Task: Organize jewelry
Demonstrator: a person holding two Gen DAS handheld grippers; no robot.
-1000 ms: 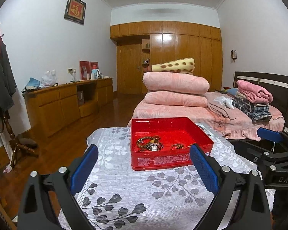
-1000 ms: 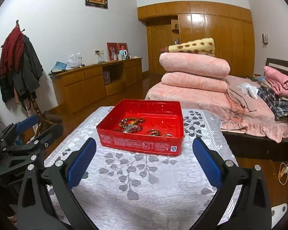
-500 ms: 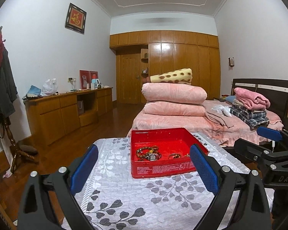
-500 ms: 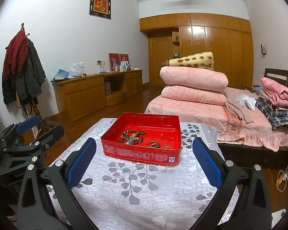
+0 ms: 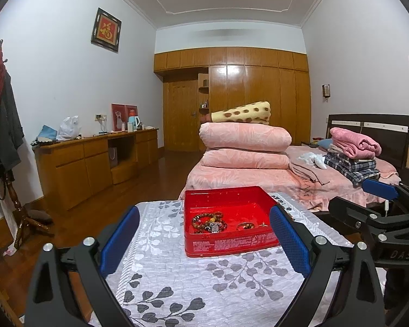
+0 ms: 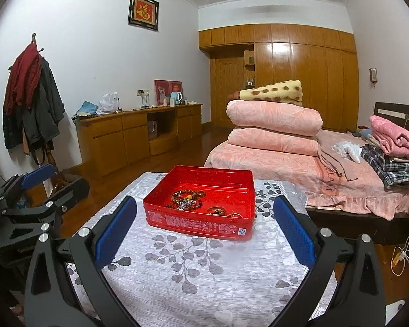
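A: Where did the jewelry sit?

B: In the red tin [image 5: 231, 241], an open shallow box standing on the tabletop [image 5: 204, 286] toward its far end. A heap of beaded bracelets [image 5: 208, 222] lay in the tin's left part, and a ring [image 5: 245, 226] lay apart from it to the right, near the front wall. In the right wrist view the tin [image 6: 199, 224] stood turned, one corner nearest the camera, with the bracelets [image 6: 186, 200] and ring [image 6: 216, 210] inside.

A: And the grippers?

B: The left gripper [image 5: 204, 241] was spread wide, nothing between its blue pads, hovering over the near part of the leaf-patterned cloth. Its right pad overlapped the tin's right front corner in the view; whether it touched I could not tell. The right gripper [image 6: 204, 230] was equally wide and held nothing, the tin lying between and beyond its pads.

A: What room was there around the tin?

B: Bare cloth ran in front of the tin and to its left. The tin's far wall lay close to the tabletop's far edge, with the bed [image 5: 259, 177] and stacked pink quilts [image 5: 245, 147] just beyond. The right gripper showed at the right edge of the left wrist view [image 5: 379, 190], off the tabletop's side; the left one showed likewise at the left [image 6: 38, 177].
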